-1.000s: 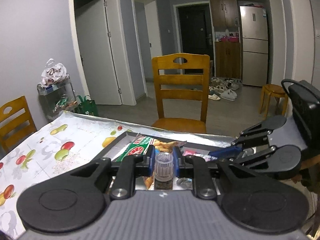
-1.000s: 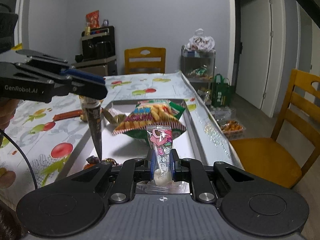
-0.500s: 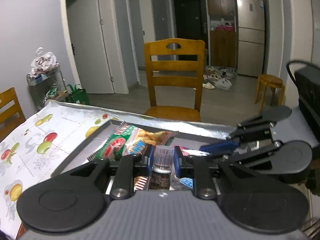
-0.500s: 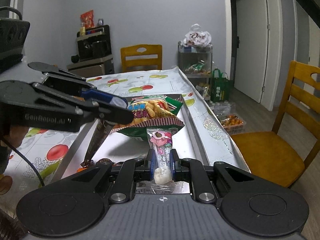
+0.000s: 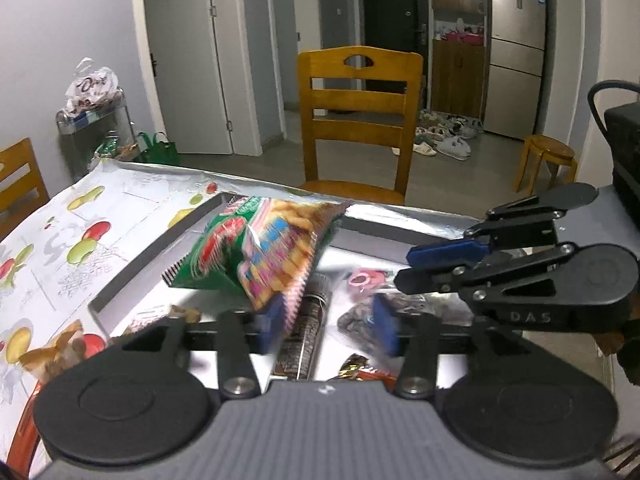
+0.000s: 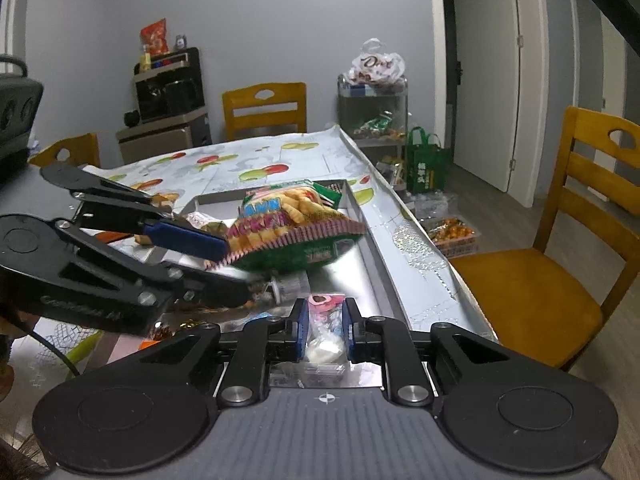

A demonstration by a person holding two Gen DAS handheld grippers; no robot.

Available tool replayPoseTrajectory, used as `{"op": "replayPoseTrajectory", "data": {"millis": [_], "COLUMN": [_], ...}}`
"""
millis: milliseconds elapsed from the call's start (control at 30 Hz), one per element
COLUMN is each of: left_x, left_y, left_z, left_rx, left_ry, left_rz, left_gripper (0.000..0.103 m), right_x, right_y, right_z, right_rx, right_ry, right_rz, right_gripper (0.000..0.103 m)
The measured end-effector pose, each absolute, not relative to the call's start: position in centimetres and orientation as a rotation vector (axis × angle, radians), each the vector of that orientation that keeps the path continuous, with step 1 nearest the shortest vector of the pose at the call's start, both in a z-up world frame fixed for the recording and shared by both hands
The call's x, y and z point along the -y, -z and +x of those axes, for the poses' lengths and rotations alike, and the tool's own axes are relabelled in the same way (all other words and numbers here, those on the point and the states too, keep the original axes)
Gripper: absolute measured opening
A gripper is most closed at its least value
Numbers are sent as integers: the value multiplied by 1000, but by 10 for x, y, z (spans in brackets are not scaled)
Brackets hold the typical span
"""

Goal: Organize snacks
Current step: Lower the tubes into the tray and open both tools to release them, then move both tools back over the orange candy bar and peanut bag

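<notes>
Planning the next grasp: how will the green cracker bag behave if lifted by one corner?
The cracker bag looks puffed with air, so probably light for its size. Its glossy, creased film would likely sag and may slip. It lies tilted over other snacks in the tray, so a push may tip it.

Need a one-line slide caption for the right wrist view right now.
Right gripper clamps a pink candy packet over the tray; left gripper, jaws apart, by the cracker bag.

The left gripper point(image 5: 326, 326) is hanging with jaws spread wide; the right gripper point(image 6: 325, 330) is pinching a small pink packet point(image 6: 325, 316) between narrowed jaws.
</notes>
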State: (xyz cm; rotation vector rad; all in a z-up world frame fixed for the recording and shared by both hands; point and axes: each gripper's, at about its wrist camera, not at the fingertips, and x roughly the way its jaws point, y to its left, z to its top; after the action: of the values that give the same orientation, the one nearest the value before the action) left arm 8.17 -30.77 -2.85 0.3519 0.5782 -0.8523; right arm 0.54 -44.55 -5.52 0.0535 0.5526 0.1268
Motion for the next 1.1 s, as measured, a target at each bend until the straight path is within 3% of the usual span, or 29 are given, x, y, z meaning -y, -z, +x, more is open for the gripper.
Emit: {"op": "replayPoseTrajectory", "data": {"millis": [200, 267, 333, 433, 567, 767, 1100], "left_x": [296, 288, 278, 259, 236, 187, 106], "left_y": [27, 25, 21, 15, 9, 5, 13], "left_z": [79, 74, 70, 65, 56, 60, 97], "left_rx": [-571, -557, -535, -528, -514, -511, -554], "left_ry": [839, 833, 828, 820, 782, 679, 468], "left_rz": [342, 338, 329, 316, 304, 271, 197], "left_gripper": [61, 80, 85, 86, 90, 91, 91], "right_x": [440, 439, 438, 431, 421, 392, 324], "right_y": [52, 49, 48, 45, 39, 22, 9], "right_z": [4, 2, -1, 0, 1, 11, 37], "right_rx": [-548, -540, -532, -537, -535, -522, -518], "right_ry": [-127, -125, -125, -135, -162, -221, -318], "right_rz": [48, 51, 51, 39, 43, 45, -3], "right_gripper": [26, 41, 47, 49, 64, 73, 77]}}
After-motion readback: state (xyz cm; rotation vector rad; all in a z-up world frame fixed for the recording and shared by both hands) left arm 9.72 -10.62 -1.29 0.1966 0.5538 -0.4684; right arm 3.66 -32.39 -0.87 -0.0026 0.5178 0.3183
